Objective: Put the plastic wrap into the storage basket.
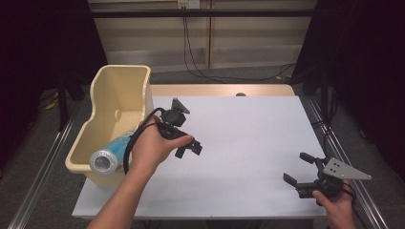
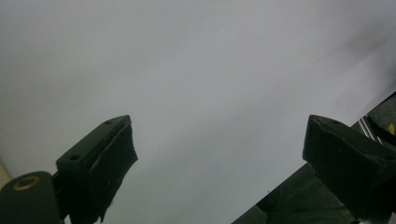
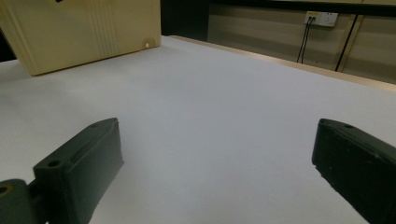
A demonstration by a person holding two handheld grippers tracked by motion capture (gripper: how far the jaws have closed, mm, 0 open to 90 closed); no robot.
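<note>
White tabletop [image 1: 239, 143] pretty much all around, with a cream plastic bin [image 1: 119, 102] hanging off its left edge. Blue bottle [image 1: 111, 153] is lying on its side inside that bin, behind and off to the side of the left gripper [image 1: 188, 148], well clear of the jaws. Left gripper's jaws are spread apart with nothing but bare table between them. Right gripper [image 1: 300, 168] sits near the front right corner, jaws released too, nothing in the gap, bin far ahead of them.

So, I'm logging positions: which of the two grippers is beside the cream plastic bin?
The left gripper, held just right of the cream plastic bin; the right gripper sits apart at the table's near right corner.
</note>
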